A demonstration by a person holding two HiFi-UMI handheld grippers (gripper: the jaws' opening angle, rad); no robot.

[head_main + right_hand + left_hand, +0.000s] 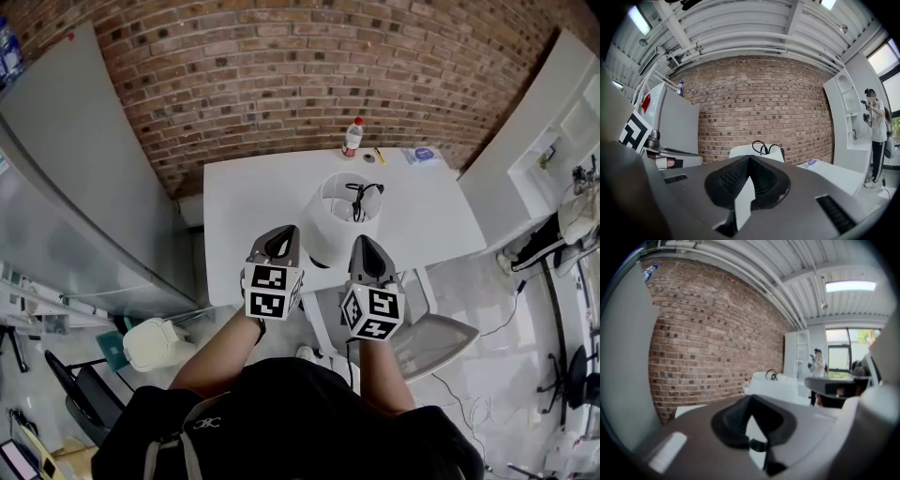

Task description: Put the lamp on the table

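We hold a pair of tongs in each hand, over the near edge of the white tabletop [246,202]. The left tongs [284,234] are shut all the way. Their two jaws are pressed together and there is nothing in them. The right tongs [365,244] are shut tight the same way, and they are empty too. The lamp [339,223] stands on the tabletop, close to the front edge. It is just ahead of the tongs, with one pair on each side of it. From above the tips look very near the lamp, but we cannot tell if they touch it. The lamp has a big round white shade that is open at the top. A black cord [362,199] is curled up in the top of the shade. At the far edge of the tabletop, next to the brick wall [300,66], stands a small bottle [352,137] with a red cap. A little to the right of the bottle lies a round blue and white thing [422,155], too small for us to tell what it is. A tall grey cabinet [84,178] stands to the left of the tabletop. A white shelf [548,150] stands to the right of it. A light grey chair [439,333] sits near our right hand, lower than the tabletop. In the right gripper view a person [875,126] stands far off, beside the white shelf.
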